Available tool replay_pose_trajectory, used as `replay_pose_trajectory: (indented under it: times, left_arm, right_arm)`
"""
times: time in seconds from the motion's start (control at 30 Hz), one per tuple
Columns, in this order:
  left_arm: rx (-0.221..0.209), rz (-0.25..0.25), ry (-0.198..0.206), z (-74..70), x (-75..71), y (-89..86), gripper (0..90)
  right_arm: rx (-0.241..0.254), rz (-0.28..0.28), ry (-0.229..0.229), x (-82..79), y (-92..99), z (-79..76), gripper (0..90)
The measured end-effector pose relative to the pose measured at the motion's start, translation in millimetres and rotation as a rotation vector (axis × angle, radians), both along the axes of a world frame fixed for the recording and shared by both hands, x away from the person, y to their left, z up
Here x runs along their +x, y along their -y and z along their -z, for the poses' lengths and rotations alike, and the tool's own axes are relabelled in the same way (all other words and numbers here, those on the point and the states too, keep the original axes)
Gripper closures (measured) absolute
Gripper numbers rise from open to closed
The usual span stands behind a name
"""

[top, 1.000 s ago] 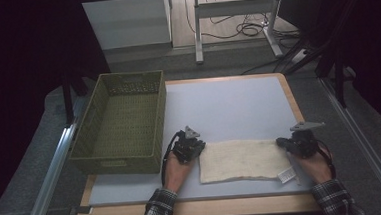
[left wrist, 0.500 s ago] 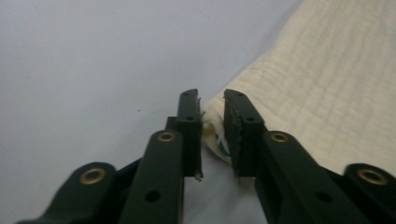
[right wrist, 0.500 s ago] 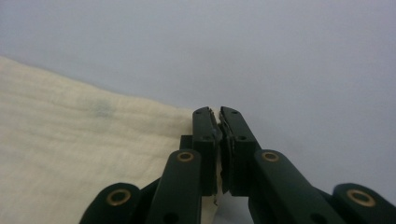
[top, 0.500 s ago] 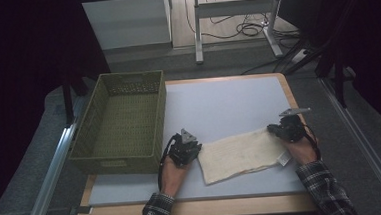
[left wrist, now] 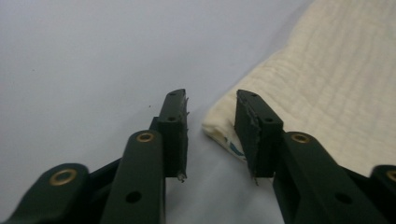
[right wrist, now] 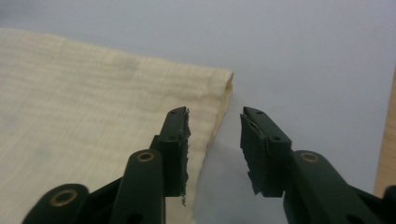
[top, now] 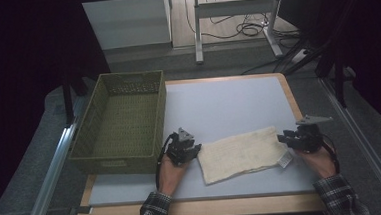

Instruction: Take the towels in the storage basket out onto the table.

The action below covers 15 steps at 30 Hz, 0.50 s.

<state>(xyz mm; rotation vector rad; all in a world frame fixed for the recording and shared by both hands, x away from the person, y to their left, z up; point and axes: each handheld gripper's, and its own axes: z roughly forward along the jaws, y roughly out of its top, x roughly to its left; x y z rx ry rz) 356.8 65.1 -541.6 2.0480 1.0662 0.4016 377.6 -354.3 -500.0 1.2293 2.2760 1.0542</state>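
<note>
Cloth [top: 242, 153] lies flat between both parted, low-held grippers.

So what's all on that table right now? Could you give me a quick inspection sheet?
Surface: pale table top with wooden rim.
Job's things: folded cream cloth, lying flat near the front edge; green woven basket at left, nothing seen inside.
Clutter: nothing seen.
Grippers: left gripper at the cloth's left corner, right gripper at its right edge; both have just been opening, pads off the cloth.
Cables: black cable at the left gripper; floor cables behind.
Surroundings: dark room, desk frame beyond.
</note>
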Motion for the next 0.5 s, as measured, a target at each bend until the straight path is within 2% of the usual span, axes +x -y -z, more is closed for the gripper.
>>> replay_pose_trajectory:
  times: [0.1, 0.23, 0.33, 0.5]
  left_arm:
    - [0.004, -0.014, -0.003, 0.4, 0.8, 0.4, 58.6]
    - [0.0, -0.017, -0.01, 0.9, 1.4, 0.3, 54.9]
    - [0.014, -0.027, -0.002, 1.1, 0.7, 1.4, 53.1]
    - [0.009, -0.025, -0.003, 1.5, 0.9, 1.0, 53.1]
  right_arm:
    - [0.012, -0.009, -0.003, -9.3, 0.8, -1.9, 55.1]
    - [0.023, -0.048, -0.007, -21.9, -7.2, -6.3, 50.7]
    - [0.025, -0.091, -0.004, -30.8, -19.8, -8.3, 49.2]
    - [0.009, -0.163, -0.01, -41.8, -46.0, -6.5, 47.8]
